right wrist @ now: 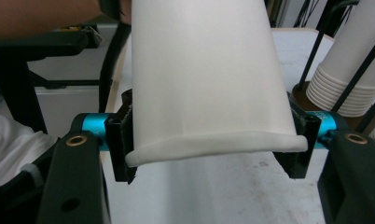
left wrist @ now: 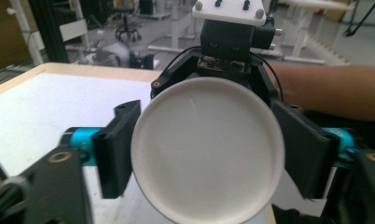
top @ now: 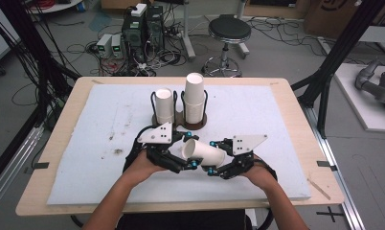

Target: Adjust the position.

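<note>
High view: 2 cup stacks [top: 194, 99], 1 loose cup [top: 203, 152], 2 grippers.

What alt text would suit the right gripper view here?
A white paper cup is squeezed near its rim between the right tool's two black jaws, flattening the rim. Behind it to the right, a stack of white cups stands in a wire holder on the white table mat.

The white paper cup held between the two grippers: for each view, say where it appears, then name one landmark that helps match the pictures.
High view: white paper cup, lying sideways, lower centre.
Left gripper view: its round base faces the camera, centre.
Right gripper view: its side wall, rim lowest, upper centre.
Shared landmark: the cup stacks, also at the right gripper view's right edge.
</note>
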`<state>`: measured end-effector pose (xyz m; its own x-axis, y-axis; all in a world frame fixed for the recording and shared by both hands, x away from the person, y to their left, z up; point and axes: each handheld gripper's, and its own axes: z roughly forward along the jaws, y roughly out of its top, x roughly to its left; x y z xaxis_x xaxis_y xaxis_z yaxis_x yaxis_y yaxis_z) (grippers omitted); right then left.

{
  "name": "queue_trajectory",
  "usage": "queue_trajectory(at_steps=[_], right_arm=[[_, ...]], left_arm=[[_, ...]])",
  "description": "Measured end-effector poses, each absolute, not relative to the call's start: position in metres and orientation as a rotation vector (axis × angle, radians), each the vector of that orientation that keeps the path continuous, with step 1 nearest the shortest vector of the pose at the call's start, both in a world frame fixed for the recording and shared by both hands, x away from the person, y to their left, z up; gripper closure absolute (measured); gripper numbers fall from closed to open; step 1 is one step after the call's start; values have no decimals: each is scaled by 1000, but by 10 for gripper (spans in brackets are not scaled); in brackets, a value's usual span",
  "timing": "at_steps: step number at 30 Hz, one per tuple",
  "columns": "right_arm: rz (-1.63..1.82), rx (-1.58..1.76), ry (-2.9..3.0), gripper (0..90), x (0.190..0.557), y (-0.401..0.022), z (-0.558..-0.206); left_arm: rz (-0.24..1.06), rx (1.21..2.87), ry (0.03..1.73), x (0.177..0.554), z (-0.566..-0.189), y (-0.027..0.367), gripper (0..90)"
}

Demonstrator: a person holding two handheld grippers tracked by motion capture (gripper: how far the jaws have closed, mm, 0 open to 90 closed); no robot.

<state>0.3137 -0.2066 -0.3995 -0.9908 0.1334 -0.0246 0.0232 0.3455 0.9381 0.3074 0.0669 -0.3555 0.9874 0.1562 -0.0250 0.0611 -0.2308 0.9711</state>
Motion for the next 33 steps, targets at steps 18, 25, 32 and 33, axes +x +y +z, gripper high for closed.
queue_trajectory(at_steps=[18,25,32,33], right_arm=[[1708,102,2549,378,314,-204,-402],[1781,112,2513,262,313,-205,-400],[1864,141,2459,219,312,-207,-397],[1876,146,2454,219,312,-208,-396]], left_arm=[[7,1846,128,313,-362,72,364],[-31,1752,124,313,-366,77,363],[-49,1661,130,313,-370,79,363],[-49,1653,133,313,-371,79,363]])
